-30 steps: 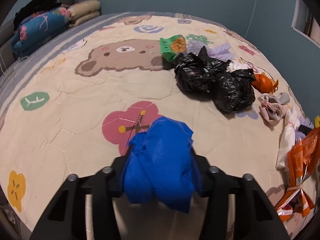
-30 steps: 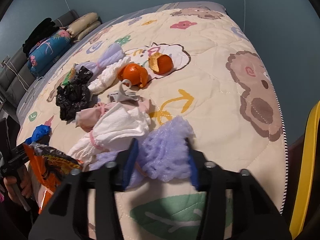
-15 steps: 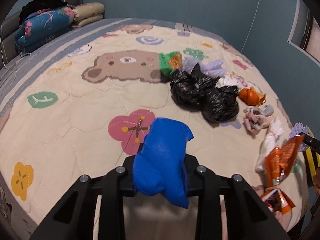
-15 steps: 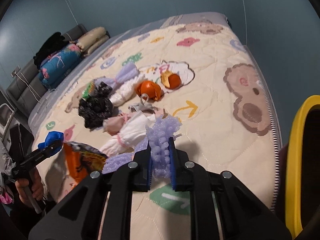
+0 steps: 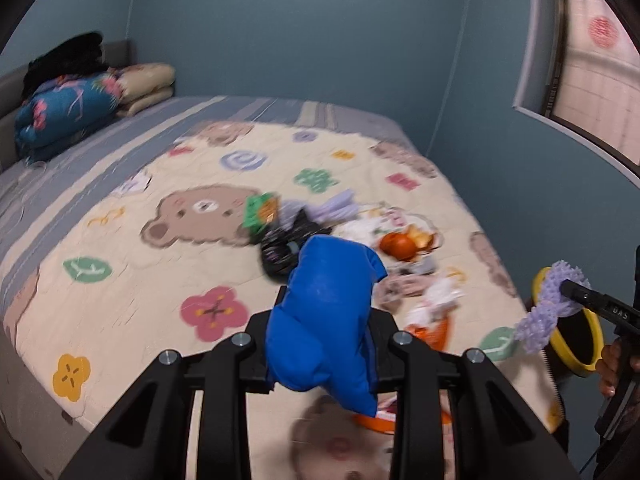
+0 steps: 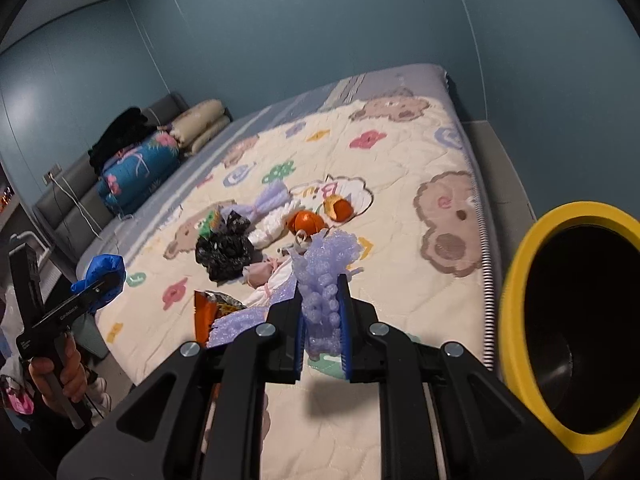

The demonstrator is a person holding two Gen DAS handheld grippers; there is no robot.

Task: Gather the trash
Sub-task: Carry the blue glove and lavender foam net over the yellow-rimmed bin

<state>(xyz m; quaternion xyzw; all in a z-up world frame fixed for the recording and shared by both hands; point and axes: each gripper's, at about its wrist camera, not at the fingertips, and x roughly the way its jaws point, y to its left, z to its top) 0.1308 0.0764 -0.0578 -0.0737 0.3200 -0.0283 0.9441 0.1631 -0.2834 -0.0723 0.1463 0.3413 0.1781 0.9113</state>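
Observation:
My left gripper [image 5: 322, 344] is shut on a crumpled blue bag [image 5: 328, 312] and holds it above the bed's near edge; it also shows in the right wrist view [image 6: 100, 274]. My right gripper [image 6: 322, 312] is shut on a purple foam net [image 6: 324, 276], lifted off the bed; it also shows in the left wrist view [image 5: 548, 308]. A yellow-rimmed black bin [image 6: 576, 316] stands just right of the right gripper, beside the bed. More trash lies on the quilt: black bags [image 6: 224, 250], orange peels [image 6: 306, 222], an orange snack wrapper [image 6: 210, 312], white and pink tissues [image 6: 268, 272].
The bed with a cartoon quilt [image 6: 400, 168] fills both views. Folded blankets and a blue floral pillow [image 5: 64, 108] sit at the head end. A green wrapper [image 5: 260, 212] and another purple foam net [image 6: 270, 198] lie mid-bed. Blue walls and a window [image 5: 592, 72] surround it.
Both grippers have lifted up and back from the quilt with their loads. The right gripper closed on the purple foam net and swung toward the yellow bin, which now shows.

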